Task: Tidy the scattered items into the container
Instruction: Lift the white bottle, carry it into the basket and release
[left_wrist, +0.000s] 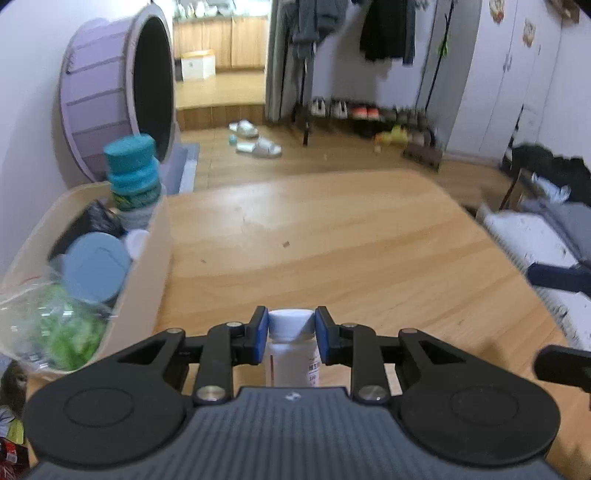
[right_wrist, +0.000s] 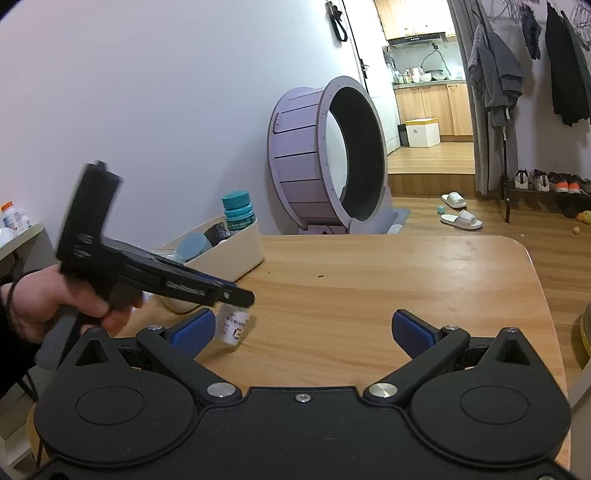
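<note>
My left gripper (left_wrist: 290, 328) is shut on the white cap of a small clear bottle (left_wrist: 291, 363) with a printed label. In the right wrist view a hand (right_wrist: 70, 306) holds that left gripper (right_wrist: 238, 297), and the bottle (right_wrist: 234, 326) hangs tilted under its tips, low over the wooden table (right_wrist: 388, 280). The beige bin (left_wrist: 146, 269) stands to the left and holds a teal-capped bottle (left_wrist: 131, 166), a blue-lidded jar (left_wrist: 96, 267), a black item and a clear bag of green stuff (left_wrist: 62, 328). My right gripper (right_wrist: 301, 328) is open and holds nothing.
The bin (right_wrist: 236, 254) sits at the table's far left edge by the wall. Beyond the table stand a purple cat wheel (right_wrist: 325, 158), slippers (right_wrist: 460, 218) on the floor, a shoe rack (right_wrist: 546, 184) and hanging clothes. The table's rounded right corner (right_wrist: 517, 243) drops off to the floor.
</note>
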